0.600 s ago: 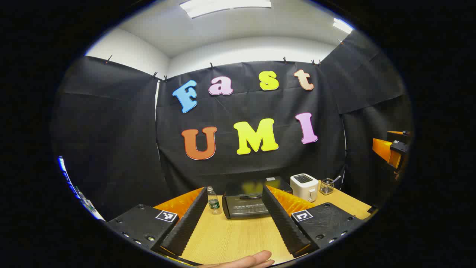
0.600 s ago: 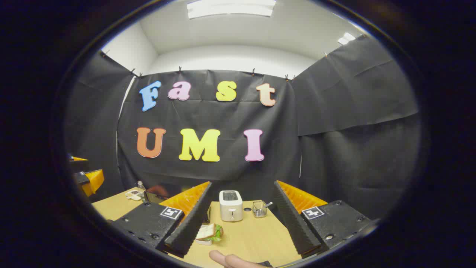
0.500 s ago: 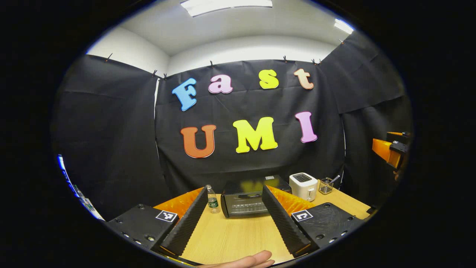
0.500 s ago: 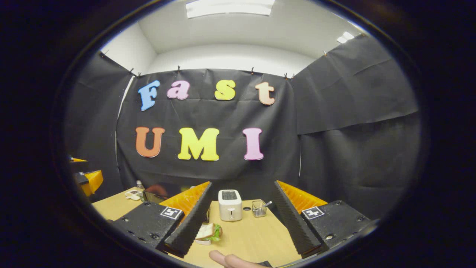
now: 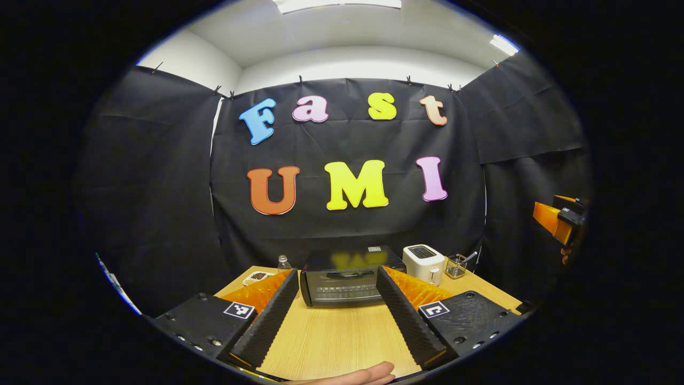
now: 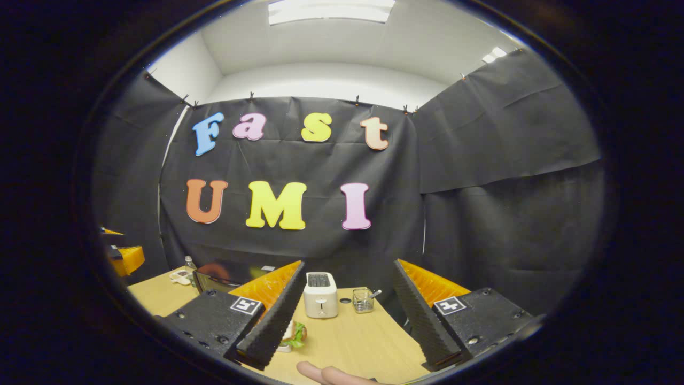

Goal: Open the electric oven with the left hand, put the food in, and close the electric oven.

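Observation:
A black electric oven (image 5: 344, 278) stands at the back of the wooden table (image 5: 342, 337), its door shut, straight ahead between my left gripper's fingers. My left gripper (image 5: 336, 307) is open and empty, some way short of the oven. In the right gripper view the oven (image 6: 222, 274) sits at the left, partly behind the left finger. A sandwich with lettuce on a small white plate (image 6: 293, 337) peeks out beside that finger. My right gripper (image 6: 347, 315) is open and empty above the table. The right gripper (image 5: 558, 222) also appears at the left gripper view's right edge.
A white toaster (image 5: 423, 263) and a small wire holder with a utensil (image 5: 456, 266) stand right of the oven. A water bottle (image 5: 283, 262) and a small dish (image 5: 257, 277) sit to its left. A fingertip (image 5: 352, 375) shows at the bottom of the left gripper view.
Both gripper views have tilted downward and drifted right. The oven now looks larger and more centred between the left fingers. The sandwich has slid further behind the right gripper's left finger.

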Demonstrator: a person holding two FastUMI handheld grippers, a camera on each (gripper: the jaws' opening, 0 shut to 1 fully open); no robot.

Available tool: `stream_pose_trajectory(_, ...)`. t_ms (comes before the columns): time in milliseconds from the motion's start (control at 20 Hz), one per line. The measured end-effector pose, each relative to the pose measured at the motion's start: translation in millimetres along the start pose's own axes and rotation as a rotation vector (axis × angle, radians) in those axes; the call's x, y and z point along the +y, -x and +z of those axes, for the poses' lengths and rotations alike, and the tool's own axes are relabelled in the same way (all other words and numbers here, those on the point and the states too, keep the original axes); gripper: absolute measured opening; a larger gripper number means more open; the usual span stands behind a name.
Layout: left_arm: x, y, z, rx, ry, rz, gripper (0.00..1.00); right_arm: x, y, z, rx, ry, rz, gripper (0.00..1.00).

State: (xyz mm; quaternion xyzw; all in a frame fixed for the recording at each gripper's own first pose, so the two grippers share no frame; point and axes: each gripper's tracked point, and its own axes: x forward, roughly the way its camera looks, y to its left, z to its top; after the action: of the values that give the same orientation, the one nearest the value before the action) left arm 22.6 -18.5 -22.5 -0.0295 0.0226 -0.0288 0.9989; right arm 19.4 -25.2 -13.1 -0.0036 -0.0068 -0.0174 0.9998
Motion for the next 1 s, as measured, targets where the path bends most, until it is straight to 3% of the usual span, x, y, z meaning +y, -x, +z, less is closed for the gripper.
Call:
stream_pose_trajectory(50, -1, -6, -3, 0.000, -0.005, -0.001, 0.96, 1, -3, -3, 0.000, -0.007, 0.006, 0.94)
stream_pose_trajectory(150, -6, -23, -13, 0.006, -0.007, -0.010, 0.96, 3, -10, -10, 0.011, -0.025, 0.024, 1.00)
stream_pose_trajectory(250, -7, -46, -23, 0.026, -0.010, -0.005, 0.96, 4, -22, -17, 0.023, -0.039, 0.037, 1.00)
stream_pose_trajectory(300, -6, -59, -30, 0.046, -0.008, 0.001, 0.96, 5, -29, -20, 0.030, -0.044, 0.039, 0.95)
stream_pose_trajectory(450, -7, -101, -48, 0.113, 0.022, 0.004, 0.96, 13, -50, -35, 0.080, -0.040, 0.071, 1.00)
stream_pose_trajectory(500, -8, -115, -53, 0.136, 0.037, -0.001, 0.96, 15, -58, -37, 0.087, -0.034, 0.077, 0.95)
stream_pose_trajectory(550, -11, -130, -60, 0.161, 0.049, -0.009, 0.96, 13, -64, -40, 0.095, -0.026, 0.076, 1.00)
stream_pose_trajectory(1000, -16, -263, -123, 0.344, 0.060, -0.024, 0.96, -9, -101, -31, 0.094, -0.053, 0.021, 1.00)
